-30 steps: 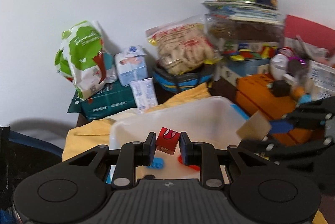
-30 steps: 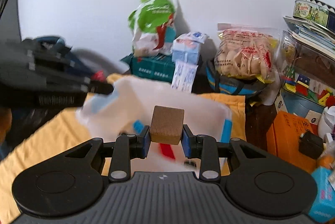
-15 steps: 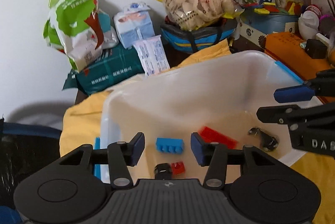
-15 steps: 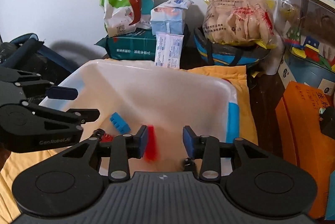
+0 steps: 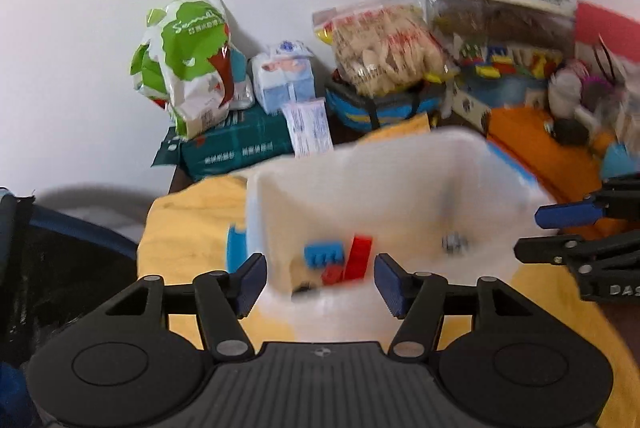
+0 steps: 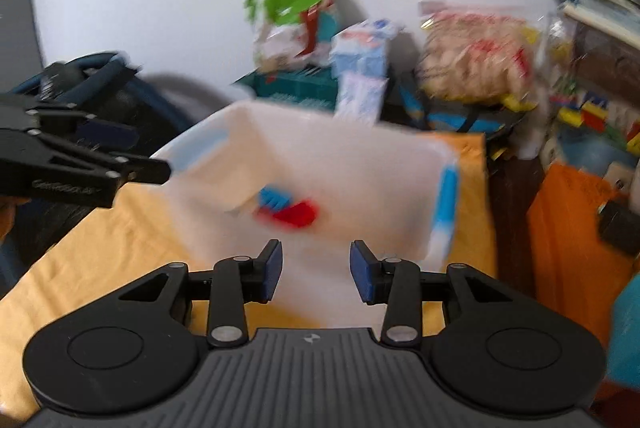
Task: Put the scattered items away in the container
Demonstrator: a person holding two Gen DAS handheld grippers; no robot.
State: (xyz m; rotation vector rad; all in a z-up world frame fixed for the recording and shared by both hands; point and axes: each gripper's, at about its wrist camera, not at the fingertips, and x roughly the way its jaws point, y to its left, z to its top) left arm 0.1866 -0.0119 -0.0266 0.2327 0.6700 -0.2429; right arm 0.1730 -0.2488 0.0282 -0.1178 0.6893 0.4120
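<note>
A white plastic container (image 5: 384,172) (image 6: 400,156) stands on a yellow cloth (image 5: 188,216) (image 6: 120,236). Inside it lie a blue brick (image 5: 323,255) (image 6: 274,198), red bricks (image 5: 358,260) (image 6: 296,214) and a small dark metal piece (image 5: 454,242). A tan block (image 6: 236,184) lies at the left inside the container. My left gripper (image 5: 320,282) is open and empty, just before the container's near wall. My right gripper (image 6: 315,270) is open and empty, also at the near wall. Each gripper shows in the other's view, the right one (image 5: 560,228) and the left one (image 6: 132,156). Both views are blurred.
Against the wall behind stand a green and white bag (image 5: 188,64), a blue tissue pack (image 5: 286,76), a bag of snacks (image 5: 384,48) and a teal box (image 5: 236,144). An orange box (image 6: 576,236) and stacked clutter (image 5: 504,8) are at the right. A dark bag (image 5: 60,268) is at the left.
Both grippers let go of their loads, a red block and a tan block, into the container. Both have since drawn back and up from it and stand open.
</note>
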